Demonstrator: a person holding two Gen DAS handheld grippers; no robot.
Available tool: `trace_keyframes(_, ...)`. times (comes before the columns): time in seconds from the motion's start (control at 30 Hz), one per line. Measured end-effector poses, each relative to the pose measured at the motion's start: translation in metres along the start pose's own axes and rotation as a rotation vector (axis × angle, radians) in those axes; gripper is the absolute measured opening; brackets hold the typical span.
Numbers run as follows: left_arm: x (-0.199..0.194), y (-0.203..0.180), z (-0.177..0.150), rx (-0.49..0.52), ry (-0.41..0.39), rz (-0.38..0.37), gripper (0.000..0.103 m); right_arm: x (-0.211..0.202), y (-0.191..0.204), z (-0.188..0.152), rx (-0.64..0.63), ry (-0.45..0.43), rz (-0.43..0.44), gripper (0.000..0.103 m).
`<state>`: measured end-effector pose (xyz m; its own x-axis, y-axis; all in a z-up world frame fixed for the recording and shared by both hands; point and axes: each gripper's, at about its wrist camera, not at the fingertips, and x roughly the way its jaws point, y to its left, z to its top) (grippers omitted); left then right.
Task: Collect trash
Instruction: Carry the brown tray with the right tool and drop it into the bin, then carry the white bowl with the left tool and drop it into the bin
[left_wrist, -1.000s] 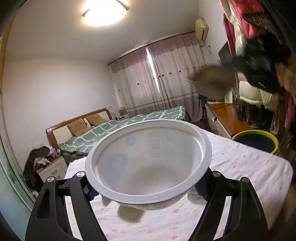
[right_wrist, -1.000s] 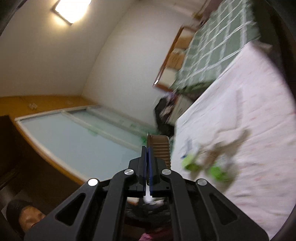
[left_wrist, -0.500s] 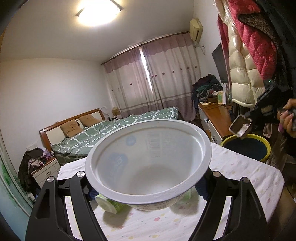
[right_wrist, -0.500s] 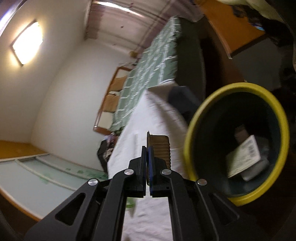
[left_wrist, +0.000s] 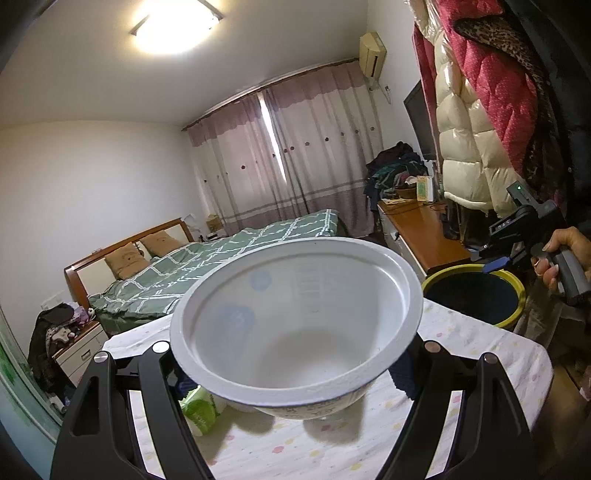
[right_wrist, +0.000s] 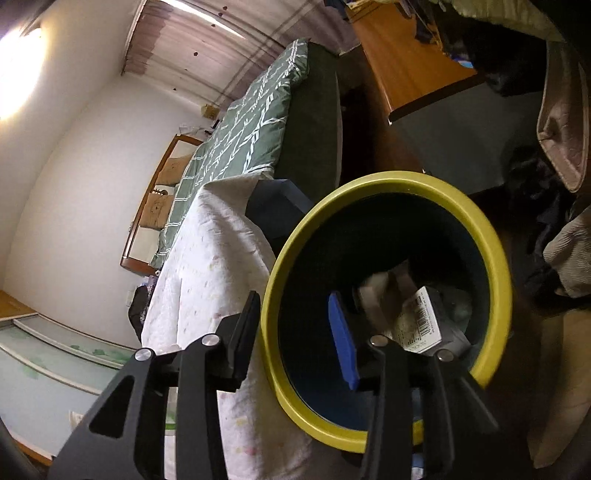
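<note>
My left gripper (left_wrist: 291, 373) is shut on a white foam bowl (left_wrist: 295, 317), held upright above the table with the dotted cloth (left_wrist: 480, 339). A green-and-white cup (left_wrist: 201, 408) lies on the cloth under the bowl. My right gripper (right_wrist: 295, 332) is open and empty, over the yellow-rimmed bin (right_wrist: 495, 258); it also shows in the left wrist view (left_wrist: 496, 264) above the bin (left_wrist: 515, 295). Inside the bin lie a brown piece and a carton with a barcode (right_wrist: 421, 325).
A bed with a green quilt (left_wrist: 221, 254) stands beyond the table. A wooden desk (left_wrist: 417, 229) is behind the bin. Coats (left_wrist: 480, 122) hang at the right. A nightstand (left_wrist: 77, 350) stands at the left.
My right gripper has opened over the bin, and the brown corrugated piece it held is gone from its fingers. My left gripper still holds the bowl, with the view shifted slightly.
</note>
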<state>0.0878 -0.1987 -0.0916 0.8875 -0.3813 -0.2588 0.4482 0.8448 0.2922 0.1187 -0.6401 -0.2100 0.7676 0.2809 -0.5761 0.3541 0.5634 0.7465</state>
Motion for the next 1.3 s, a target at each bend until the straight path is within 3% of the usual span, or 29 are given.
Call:
trace_keyframes(0.13, 0.009, -0.011, 0.008, 0.005, 0.008, -0.036, 0.078, -0.019, 0.020, -0.018, -0.093, -0.056, -0.054, 0.039)
trace_keyframes(0.3, 0.026, -0.031, 0.019, 0.012, 0.032, -0.107, 0.079, -0.055, 0.045, -0.053, -0.259, -0.180, -0.201, 0.045)
trace_keyframes(0.47, 0.047, -0.056, 0.035, 0.021, 0.066, -0.188, 0.079, -0.091, 0.053, -0.081, -0.363, -0.298, -0.372, 0.054)
trace_keyframes(0.63, 0.073, -0.085, 0.053, 0.009, 0.114, -0.284, 0.079, -0.111, 0.049, -0.102, -0.414, -0.357, -0.481, 0.060)
trace_keyframes(0.87, 0.116, -0.138, 0.079, 0.021, 0.206, -0.396, 0.079, -0.124, 0.033, -0.109, -0.416, -0.375, -0.531, 0.063)
trace_keyframes(1.3, 0.189, -0.232, 0.083, 0.109, 0.399, -0.487, 0.079, -0.130, 0.013, -0.109, -0.389, -0.358, -0.524, 0.065)
